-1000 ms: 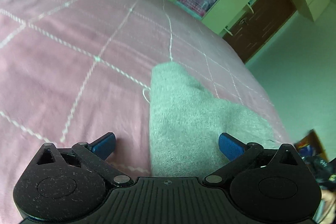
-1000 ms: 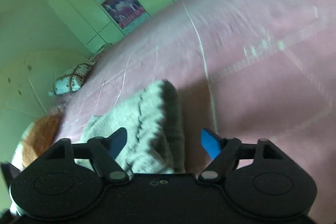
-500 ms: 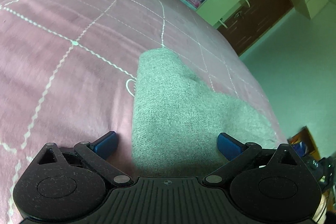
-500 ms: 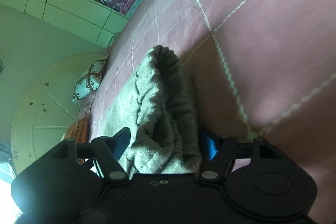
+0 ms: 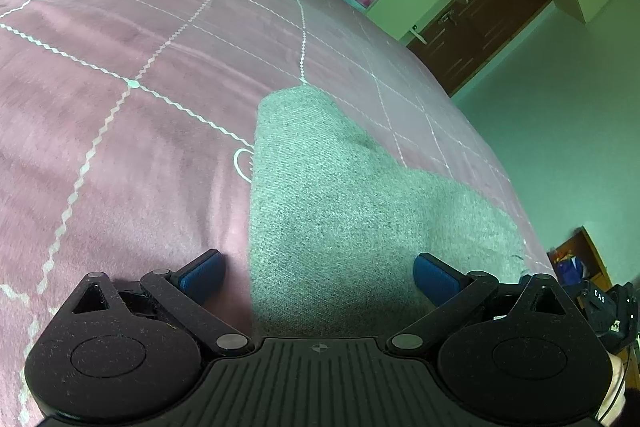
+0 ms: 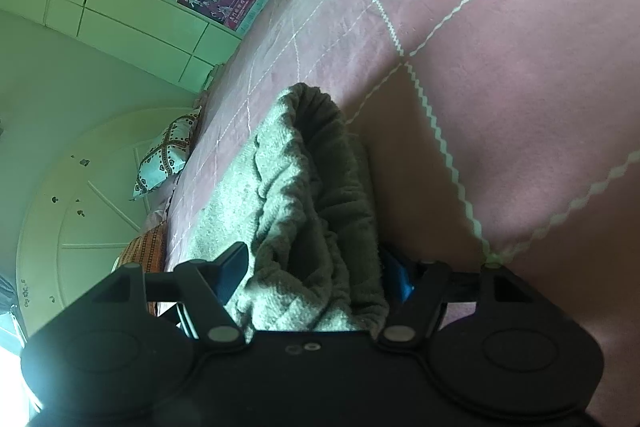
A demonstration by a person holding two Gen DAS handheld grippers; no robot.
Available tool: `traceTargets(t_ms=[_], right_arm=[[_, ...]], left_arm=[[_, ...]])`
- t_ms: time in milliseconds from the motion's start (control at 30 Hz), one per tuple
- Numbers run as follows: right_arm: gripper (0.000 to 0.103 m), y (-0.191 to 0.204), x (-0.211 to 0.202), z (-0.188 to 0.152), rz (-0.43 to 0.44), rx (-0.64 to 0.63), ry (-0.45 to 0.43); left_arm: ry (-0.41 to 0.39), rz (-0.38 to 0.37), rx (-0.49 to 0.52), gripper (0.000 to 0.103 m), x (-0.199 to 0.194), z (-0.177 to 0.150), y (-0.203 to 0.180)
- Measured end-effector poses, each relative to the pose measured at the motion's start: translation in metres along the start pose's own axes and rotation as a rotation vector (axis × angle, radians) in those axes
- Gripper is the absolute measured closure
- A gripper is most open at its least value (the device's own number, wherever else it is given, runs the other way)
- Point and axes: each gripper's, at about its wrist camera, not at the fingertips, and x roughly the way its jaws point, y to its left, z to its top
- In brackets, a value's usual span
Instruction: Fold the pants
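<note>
Pants [image 5: 340, 195], soft grey knit, lie on the bed [image 5: 120, 131] near its edge. Left gripper [image 5: 318, 277] gapes wide, empty; right gripper [image 6: 316, 271] straddles the bunched waistband, grip uncertain. Limp fabric: pinch hems.

Grey knit pants [image 5: 340, 195]; pink bedspread [image 5: 120, 131], white zigzag grid; cushion [image 6: 168, 155] white, possibly heart-patterned
</note>
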Motion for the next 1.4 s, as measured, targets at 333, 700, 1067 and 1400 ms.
traceTargets(t_ms=[333,700,1067,1400], right_arm=[[0.040,-0.003,0.000,0.003,0.010,0.016,0.010],[0.043,-0.007,0.012,0.016,0.031,0.025,0.050],[0.071,0.025,0.007,0.011,-0.013,-0.180,0.076],[0.072,0.077,0.012,0.032,0.049,-0.314,0.070]], left_arm=[[0.043,-0.054,-0.040,0.002,0.007,0.011,0.008],[0.106,-0.207,-0.270,0.026,0.033,0.029,0.042],[0.018,-0.279,-0.334,0.076,0.017,0.007,0.045],[-0.074,-0.327,-0.323,0.076,-0.002,0.036,0.046]])
